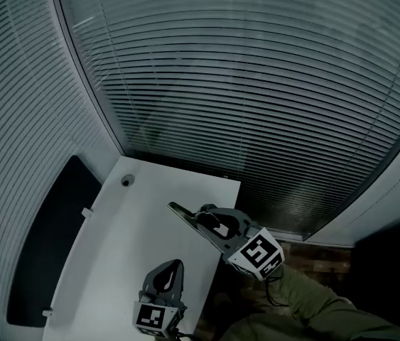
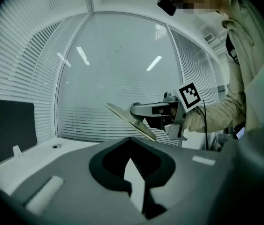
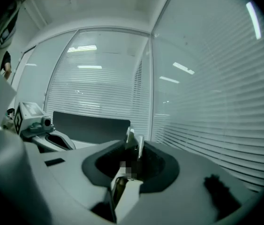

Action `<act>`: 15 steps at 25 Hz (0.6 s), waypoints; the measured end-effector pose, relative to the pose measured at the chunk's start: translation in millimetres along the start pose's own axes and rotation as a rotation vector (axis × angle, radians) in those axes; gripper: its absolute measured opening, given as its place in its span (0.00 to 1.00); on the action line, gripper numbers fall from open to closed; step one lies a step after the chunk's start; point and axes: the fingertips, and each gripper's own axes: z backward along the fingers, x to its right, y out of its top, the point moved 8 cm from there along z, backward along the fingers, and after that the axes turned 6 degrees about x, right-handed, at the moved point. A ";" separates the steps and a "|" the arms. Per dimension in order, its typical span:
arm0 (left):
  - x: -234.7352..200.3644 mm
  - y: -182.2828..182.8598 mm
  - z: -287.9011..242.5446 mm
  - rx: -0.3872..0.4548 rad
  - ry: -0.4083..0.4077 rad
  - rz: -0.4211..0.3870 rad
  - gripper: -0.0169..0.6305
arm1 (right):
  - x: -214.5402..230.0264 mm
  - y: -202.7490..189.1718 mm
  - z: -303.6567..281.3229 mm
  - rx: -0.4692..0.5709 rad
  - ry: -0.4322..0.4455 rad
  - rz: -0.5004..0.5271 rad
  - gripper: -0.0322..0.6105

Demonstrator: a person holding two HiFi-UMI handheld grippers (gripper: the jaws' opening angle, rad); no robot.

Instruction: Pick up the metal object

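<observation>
**Gripped and held aloft**

Over the near edge of a white rectangular tabletop [image 1: 132, 226] the left gripper [image 1: 173, 267] hovered, its fingers closed together. Near the right edge, the right gripper [image 1: 209, 220] had its fingers clamped on a thin, flat grey metal strip [image 1: 182, 213], which hung tilted in the air, clear of the surface.

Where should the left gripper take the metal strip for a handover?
Probably the free end of the metal strip, which juts past the right gripper clamped on it. It is thin, flat and tilted in the air over the table, so the left gripper would come from below, pads on the two broad faces rather than the edges.
</observation>
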 end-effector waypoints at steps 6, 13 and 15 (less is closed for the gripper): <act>72.9 35.6 17.0 0.062 -0.005 -0.042 0.04 | -21.2 23.2 80.0 0.072 0.001 0.032 0.20; 165.0 39.3 41.6 0.059 -0.024 -0.080 0.04 | -56.2 26.3 174.7 0.109 0.018 0.076 0.20; 180.1 42.6 51.2 0.055 -0.020 -0.104 0.04 | -67.3 33.1 193.5 0.126 0.024 0.102 0.20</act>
